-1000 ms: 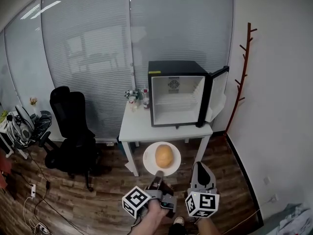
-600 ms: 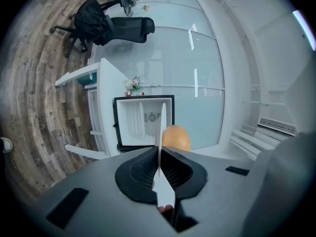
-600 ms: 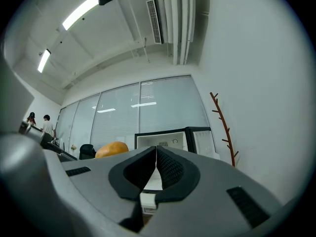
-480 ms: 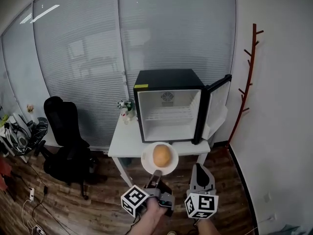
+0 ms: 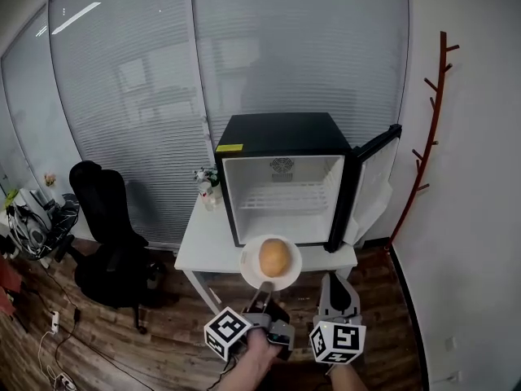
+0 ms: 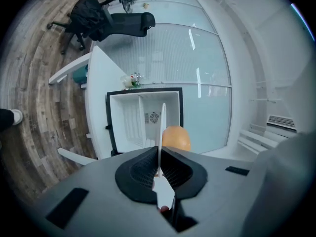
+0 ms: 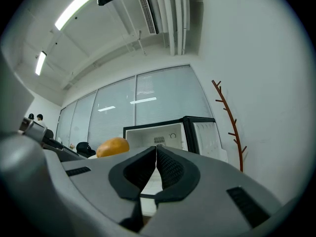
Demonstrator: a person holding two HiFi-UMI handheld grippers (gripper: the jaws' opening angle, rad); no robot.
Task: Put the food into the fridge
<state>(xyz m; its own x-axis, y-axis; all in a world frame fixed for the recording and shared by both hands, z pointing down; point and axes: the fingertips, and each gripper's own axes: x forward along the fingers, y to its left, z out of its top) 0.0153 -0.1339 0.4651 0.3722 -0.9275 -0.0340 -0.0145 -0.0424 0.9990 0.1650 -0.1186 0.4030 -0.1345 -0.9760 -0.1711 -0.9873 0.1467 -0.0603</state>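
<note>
Left claw [image 5: 262,290] clenched on near rim of plate [image 5: 247,270]. Food [image 5: 275,257] sits loose mid-plate, in the air just short of desk [image 5: 198,247] and open fridge [image 5: 281,129]. Right claw [image 5: 336,283] clenched, holding nothing.

My worries:
- One-edge pinch: plate may sag or slip out.
- Any tilt, food rolls off to floor.
- Far rim may clip fridge frame or door [image 5: 376,187] on entry.
- Idle right claw could knock desk edge.

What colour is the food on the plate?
Orange-yellow food, on a white plate; clearest in the head view.
</note>
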